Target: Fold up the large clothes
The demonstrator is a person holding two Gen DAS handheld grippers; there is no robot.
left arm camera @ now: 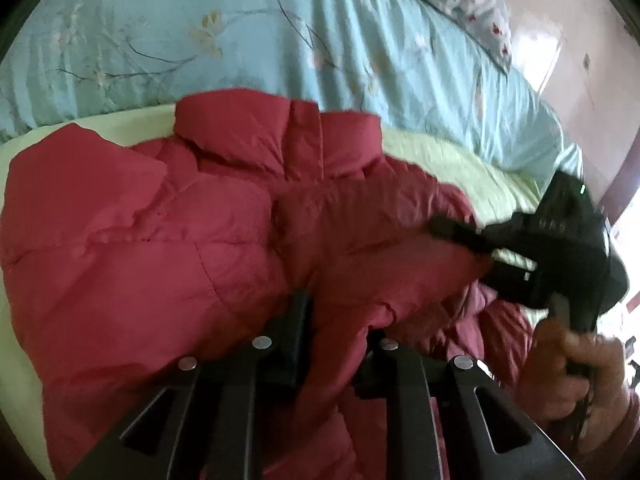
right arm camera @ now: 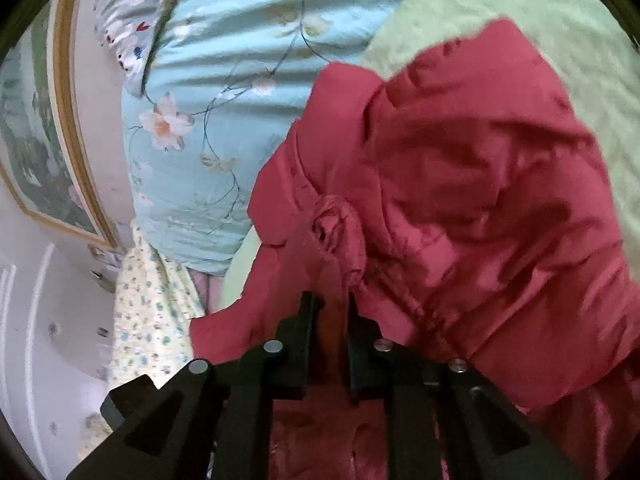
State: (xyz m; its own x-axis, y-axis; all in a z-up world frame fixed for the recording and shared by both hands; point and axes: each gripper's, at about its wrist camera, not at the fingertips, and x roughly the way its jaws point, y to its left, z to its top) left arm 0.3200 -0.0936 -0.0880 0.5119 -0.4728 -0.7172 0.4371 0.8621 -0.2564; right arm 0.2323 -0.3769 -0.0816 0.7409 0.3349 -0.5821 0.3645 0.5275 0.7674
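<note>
A red puffer jacket (left arm camera: pixel 168 216) is spread on the bed ahead of both tools. Red fabric is pinched by the right gripper (right arm camera: pixel 329 308) and, seemingly, by the left gripper (left arm camera: pixel 340 320). A fold is underway; the gathered cloth must be carried across.

left claw (left arm camera: pixel 340 320): black, silver rivets | right claw (right arm camera: pixel 329 320): black, silver rivets | hand (left arm camera: pixel 580 372): bare skin

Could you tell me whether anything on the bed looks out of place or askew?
Only the red jacket itself: it lies rumpled across the green sheet, with one sleeve bunched at the right tongs, which are shut on it. The left tongs grip a fold. Nothing looks torn or spilled.
</note>
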